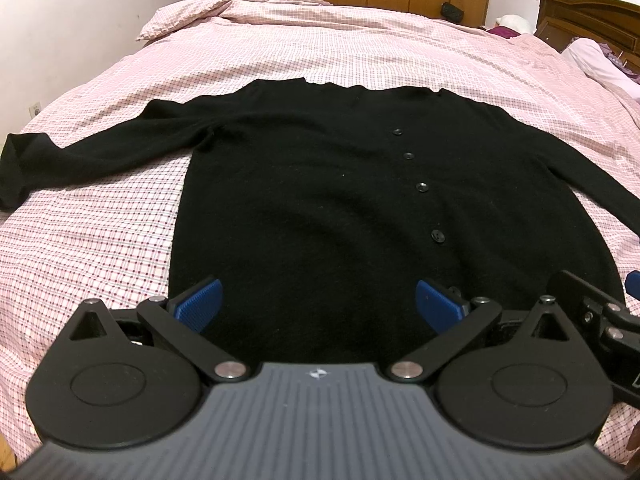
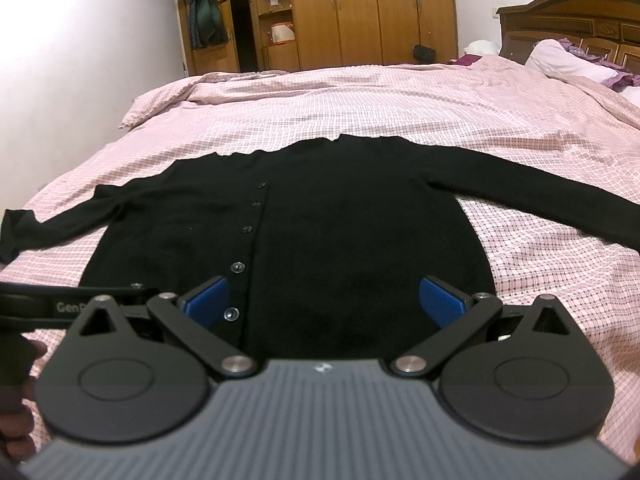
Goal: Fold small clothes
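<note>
Surface: a bed covered by a pink-and-white checked quilt point(image 1: 360, 40), rumpled at its far edge.
Garment: a black knitted button-front cardigan point(image 1: 320, 200) lies flat on the quilt, straight ahead of both grippers, its hem nearest them and both sleeves spread sideways.
Left gripper point(image 1: 319, 304): blue-padded fingers spread wide, holding nothing, poised above the hem on the left half of the cardigan.
Right gripper point(image 2: 324, 302): fingers equally wide apart and empty, above the hem just right of the button row point(image 2: 239, 267).
Room: far beyond the grippers stand tall wooden wardrobes point(image 2: 372, 12); a carved dark wooden headboard point(image 2: 572, 20) sits ahead to the right, with a white pillow point(image 2: 568, 60) before it.
Cut off: the right sleeve runs out of frame in both views.
Hard to make out: whether the fingertips touch the fabric; the hem itself is hidden behind the gripper bodies.
</note>
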{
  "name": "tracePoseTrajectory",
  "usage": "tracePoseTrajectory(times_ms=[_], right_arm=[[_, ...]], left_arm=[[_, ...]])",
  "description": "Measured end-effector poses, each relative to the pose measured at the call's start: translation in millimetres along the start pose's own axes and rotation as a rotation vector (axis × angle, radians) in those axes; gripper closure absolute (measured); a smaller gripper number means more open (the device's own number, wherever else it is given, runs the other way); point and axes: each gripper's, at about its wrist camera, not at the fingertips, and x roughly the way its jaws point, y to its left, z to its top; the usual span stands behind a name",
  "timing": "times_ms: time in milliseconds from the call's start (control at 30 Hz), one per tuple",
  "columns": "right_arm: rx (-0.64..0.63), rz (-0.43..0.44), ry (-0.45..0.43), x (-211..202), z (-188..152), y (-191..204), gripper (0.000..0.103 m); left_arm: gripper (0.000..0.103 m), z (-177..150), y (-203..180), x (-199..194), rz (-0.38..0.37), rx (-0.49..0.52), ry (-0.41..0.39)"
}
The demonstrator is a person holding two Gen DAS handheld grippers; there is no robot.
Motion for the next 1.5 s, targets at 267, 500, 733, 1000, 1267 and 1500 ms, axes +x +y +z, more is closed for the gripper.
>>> tracePoseTrajectory(times_ms=[267, 500, 733, 1000, 1267, 1500], right_arm=[[0.0, 0.001, 0.0, -0.4, -0.2, 0.1, 0.0], [0.0, 0.006, -0.001, -1.0, -0.2, 0.2, 0.0], [-0.003, 0.015, -0.001, -1.0, -0.5, -1.0, 0.0], [-0.003, 0.017, 0.001, -0.2, -0.7, -1.4, 0.0], [0.0, 0.025, 0.007, 1.6, -2.1, -1.7, 0.0], [0.004, 0.035, 0.017, 7.0, -0.9, -5.6, 0.0]], left_arm=[[0.0, -0.6, 1.0, 0.3, -0.004, -0.005, 0.003], [0.0, -0.6, 1.2, 0.4, -0.004, -0.005, 0.003], [0.0, -0.3, 1.7, 2.1, -0.003, -0.011, 0.008], [0.0, -0.3, 2.0, 3.3, 0.0, -0.013, 0.012], [0.0, 0.7, -1.0, 4.0, -0.001, 0.005, 0.013], [0.0, 6.3, -4.8, 7.1, -0.003, 0.016, 0.012]])
